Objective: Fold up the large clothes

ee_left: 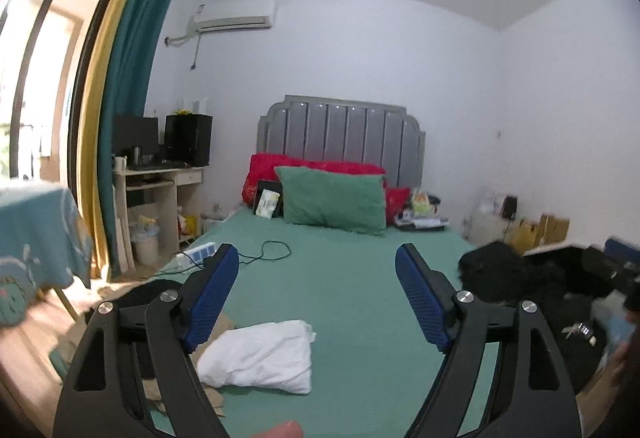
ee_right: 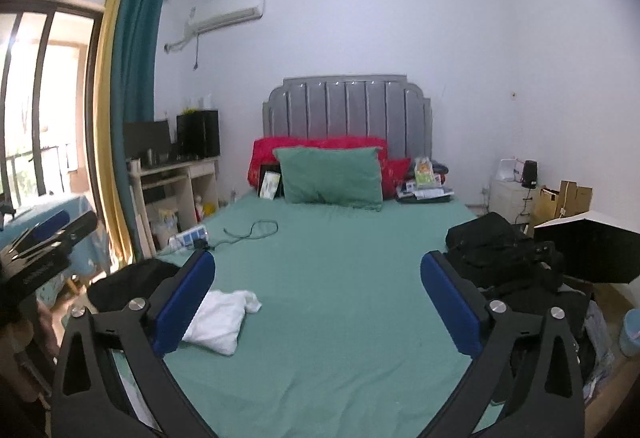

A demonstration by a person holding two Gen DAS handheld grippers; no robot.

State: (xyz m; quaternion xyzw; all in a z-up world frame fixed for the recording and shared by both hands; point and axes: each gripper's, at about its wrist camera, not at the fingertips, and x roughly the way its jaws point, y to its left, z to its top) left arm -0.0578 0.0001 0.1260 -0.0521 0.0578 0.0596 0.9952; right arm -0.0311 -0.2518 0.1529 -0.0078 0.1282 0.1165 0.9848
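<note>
— Two tongs, both spread wide with nothing between the blue pads. The left tongs hang above the near end of the bed, and the right tongs do the same a little further right.

— Where is the garment?

— The white garment lies bundled and roughly folded on the green sheet, at the near left of the bed, below and just inside the left finger of the left tongs. From the right wrist view it sits partly behind the left finger of the right tongs. Neither pair touches it.

— Anything else close by?

— A heap of black clothes rests at the bed's right edge, and another dark item at the left edge. Some brown cardboard peeks out beside the white bundle.

— And further up?

— A power strip with a looped cable lies mid-bed on the left. Beyond it a green pillow leans on red pillows against the grey headboard. A bench with a monitor stands left of the bed, by teal and yellow curtains, with an air conditioner high on the wall.
</note>
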